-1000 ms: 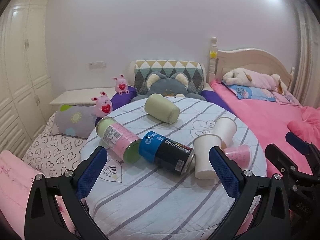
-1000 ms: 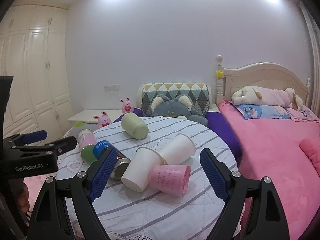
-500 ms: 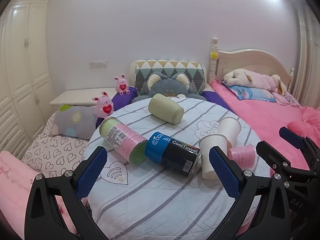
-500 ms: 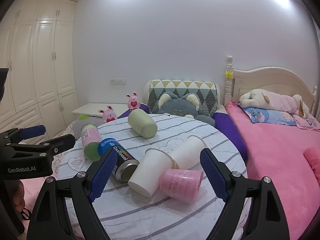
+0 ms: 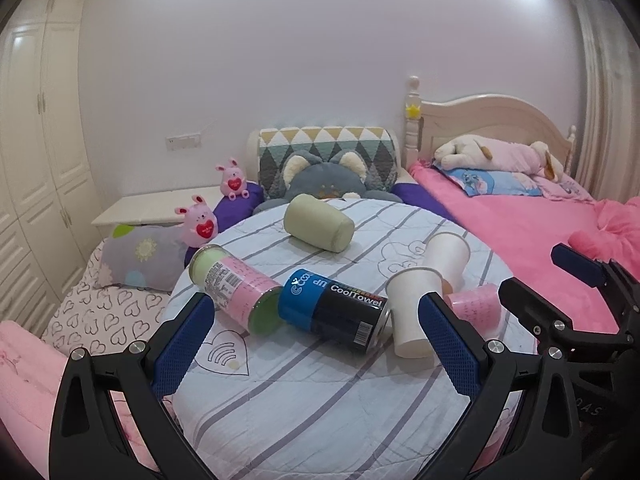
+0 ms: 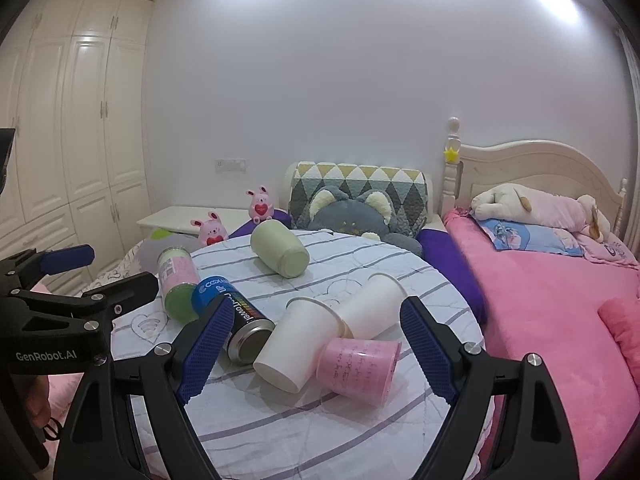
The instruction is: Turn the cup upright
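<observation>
Pink cup (image 6: 360, 370) lies sideways on the table (image 6: 320, 432).
Right hand-held gripper (image 6: 316, 344) gapes wide, empty; left hand-held gripper (image 5: 312, 344) likewise; pinch sidewalls gently, then rotate.

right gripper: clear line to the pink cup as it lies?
Probably yes. The right gripper is open and empty, and the pink cup lies on its side just ahead between the jaws. The near white cup touches its left side, so clearance is tight.

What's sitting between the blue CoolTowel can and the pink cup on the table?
One white paper cup on its side, lying between the blue CoolTowel can and the pink cup. The right wrist view shows it best.
</observation>
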Demonstrator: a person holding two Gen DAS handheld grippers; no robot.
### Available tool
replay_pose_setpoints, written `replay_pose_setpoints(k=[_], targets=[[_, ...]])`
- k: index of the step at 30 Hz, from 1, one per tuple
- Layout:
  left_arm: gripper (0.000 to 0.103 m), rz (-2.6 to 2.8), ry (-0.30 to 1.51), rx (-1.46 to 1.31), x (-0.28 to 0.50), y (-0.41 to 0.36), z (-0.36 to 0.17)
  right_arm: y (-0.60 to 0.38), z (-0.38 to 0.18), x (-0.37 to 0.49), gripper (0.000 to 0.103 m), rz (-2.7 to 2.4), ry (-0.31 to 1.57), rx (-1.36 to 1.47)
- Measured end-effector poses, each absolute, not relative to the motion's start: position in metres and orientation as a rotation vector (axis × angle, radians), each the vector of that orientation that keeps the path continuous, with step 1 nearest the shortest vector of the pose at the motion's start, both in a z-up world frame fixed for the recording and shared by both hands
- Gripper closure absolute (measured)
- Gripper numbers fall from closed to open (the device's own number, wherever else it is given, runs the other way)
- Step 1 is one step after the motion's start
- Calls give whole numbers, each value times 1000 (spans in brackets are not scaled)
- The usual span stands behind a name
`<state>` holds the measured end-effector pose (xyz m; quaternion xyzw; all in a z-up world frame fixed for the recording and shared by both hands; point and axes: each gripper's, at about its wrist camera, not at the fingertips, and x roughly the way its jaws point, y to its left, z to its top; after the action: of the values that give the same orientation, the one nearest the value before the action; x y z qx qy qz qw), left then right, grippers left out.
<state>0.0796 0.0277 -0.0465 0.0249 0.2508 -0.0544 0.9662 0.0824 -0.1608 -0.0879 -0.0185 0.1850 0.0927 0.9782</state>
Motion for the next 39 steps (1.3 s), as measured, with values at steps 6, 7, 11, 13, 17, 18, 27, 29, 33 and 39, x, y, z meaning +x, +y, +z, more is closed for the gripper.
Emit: replay_pose_setpoints(k=[6, 7, 11, 13, 17, 18, 27, 29, 33, 39], targets=[[0, -105, 506, 48, 79, 28, -46, -159, -84, 83, 17, 183, 370, -54], [0, -103, 506, 48, 79, 29, -45, -159, -84, 83, 17, 183, 368, -56], [0, -87, 511, 47, 82, 36, -46, -155, -81, 89, 17, 197, 377, -84], [0, -70, 518, 46, 83, 43, -46, -151, -80, 94, 17, 210, 385, -101], [0, -32, 535, 31, 88, 60, -51, -140, -80, 111, 17, 289, 428, -142], [0, -23, 539, 27, 89, 64, -52, -137, -80, 117, 17, 321, 447, -149], [0, 50, 600, -12, 109, 100, -68, -94, -95, 176, 17, 548, 646, -247], [0, 59, 609, -18, 114, 105, -70, -83, -100, 187, 17, 576, 687, -292], [0, 69, 630, -24, 125, 109, -76, -61, -114, 214, 17, 636, 806, -392], [0, 77, 652, -21, 135, 112, -83, -37, -139, 243, 17, 709, 949, -523]])
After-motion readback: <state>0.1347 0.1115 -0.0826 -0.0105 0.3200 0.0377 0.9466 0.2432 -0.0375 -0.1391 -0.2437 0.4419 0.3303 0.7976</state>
